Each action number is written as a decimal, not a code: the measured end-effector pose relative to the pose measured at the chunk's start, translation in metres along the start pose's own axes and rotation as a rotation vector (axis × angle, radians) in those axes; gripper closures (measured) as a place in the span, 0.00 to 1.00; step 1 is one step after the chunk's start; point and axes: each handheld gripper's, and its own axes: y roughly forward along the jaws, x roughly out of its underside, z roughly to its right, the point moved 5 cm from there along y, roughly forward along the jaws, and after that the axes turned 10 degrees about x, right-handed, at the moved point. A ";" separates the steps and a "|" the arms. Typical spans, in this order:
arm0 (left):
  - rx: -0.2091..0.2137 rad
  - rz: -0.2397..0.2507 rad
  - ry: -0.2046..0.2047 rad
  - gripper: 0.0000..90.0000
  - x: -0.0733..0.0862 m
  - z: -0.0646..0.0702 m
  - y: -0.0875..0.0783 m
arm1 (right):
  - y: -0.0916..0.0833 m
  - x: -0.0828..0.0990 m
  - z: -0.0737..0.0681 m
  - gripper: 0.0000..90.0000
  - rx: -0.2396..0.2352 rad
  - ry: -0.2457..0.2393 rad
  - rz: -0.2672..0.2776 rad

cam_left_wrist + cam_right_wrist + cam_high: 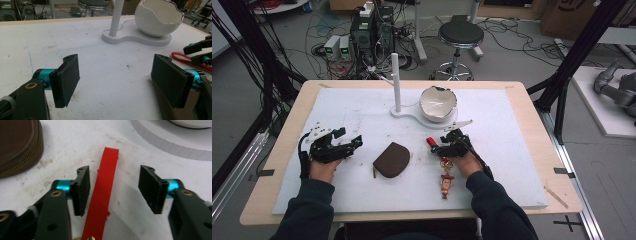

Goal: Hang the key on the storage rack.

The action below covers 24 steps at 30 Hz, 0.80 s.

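While the right tongs (113,191) stand spread on either side of the red strap (103,192), nothing is gripped yet: the strap lies flat on the white table (512,150), close to one pad (81,191) and clear of the other. In the high view the strap (432,142) leads to a small cowboy-figure keychain (445,182) that lies just below the right hand (464,160). The step in hand looks like the approach to a pick of that keychain by its strap. The left tongs (120,77) are released too, with bare foam between their pads, and sit beside the brown zip pouch (392,159). Behind stands a white eggshell-shaped bowl (438,103) on a stand with an upright post (395,80). The next move probably calls for centring the strap between the pads, lowering until they flank its edges, and then clenching firmly, since a thin flat strap could slip out or stay pressed to the foam.
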 end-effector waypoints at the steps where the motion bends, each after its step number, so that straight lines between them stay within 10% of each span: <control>1: -0.002 0.001 -0.005 0.25 0.000 0.000 0.000 | 0.002 -0.001 -0.001 0.47 -0.008 0.005 -0.010; 7: -0.005 -0.008 -0.007 0.25 0.001 -0.002 0.001 | 0.011 -0.014 -0.005 0.77 0.062 -0.104 -0.073; 12: -0.004 -0.010 -0.006 0.25 0.001 -0.001 0.000 | 0.008 -0.018 -0.004 0.85 -0.019 -0.042 -0.099; 24: -0.011 -0.002 -0.011 0.26 0.000 -0.001 -0.001 | -0.066 -0.079 -0.002 0.85 -0.137 0.010 0.247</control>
